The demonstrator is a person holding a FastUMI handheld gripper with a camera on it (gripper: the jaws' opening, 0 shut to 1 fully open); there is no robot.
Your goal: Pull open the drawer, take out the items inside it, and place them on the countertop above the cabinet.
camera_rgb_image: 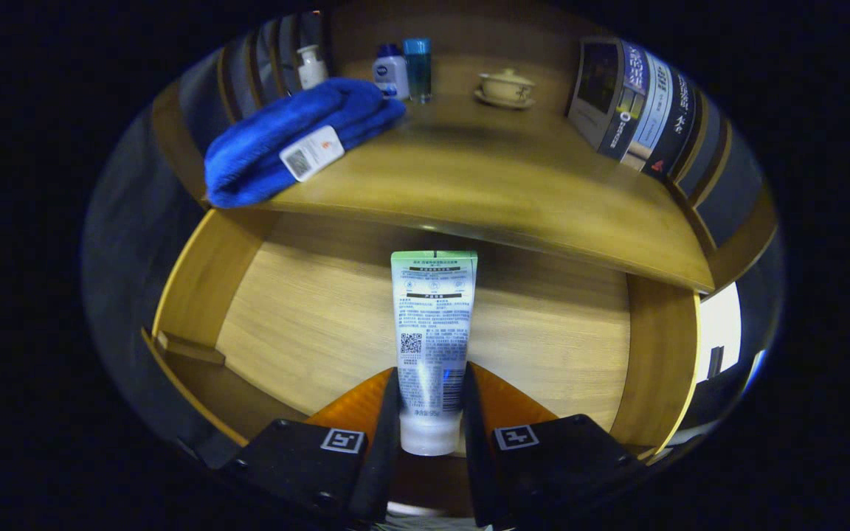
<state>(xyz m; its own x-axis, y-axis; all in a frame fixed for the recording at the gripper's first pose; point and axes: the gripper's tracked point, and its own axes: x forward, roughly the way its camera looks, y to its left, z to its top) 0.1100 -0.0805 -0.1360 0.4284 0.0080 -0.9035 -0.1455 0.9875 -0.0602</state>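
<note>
The drawer (307,310) is pulled open; it is wooden, with a pale floor and yellowish side walls. Above its floor a white tube (432,332) with a green top edge and printed text is clamped between the two fingers of the claw (431,402), cap end towards the claw. The wooden surface (499,184) lies above the drawer.

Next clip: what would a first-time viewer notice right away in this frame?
First, the white tube clamped between the gripper fingers, cap end toward the camera, over the open wooden drawer. Next, the folded blue towel on the countertop above, beyond the fingers. Behind it stand small bottles, with a lidded cup further along.
</note>
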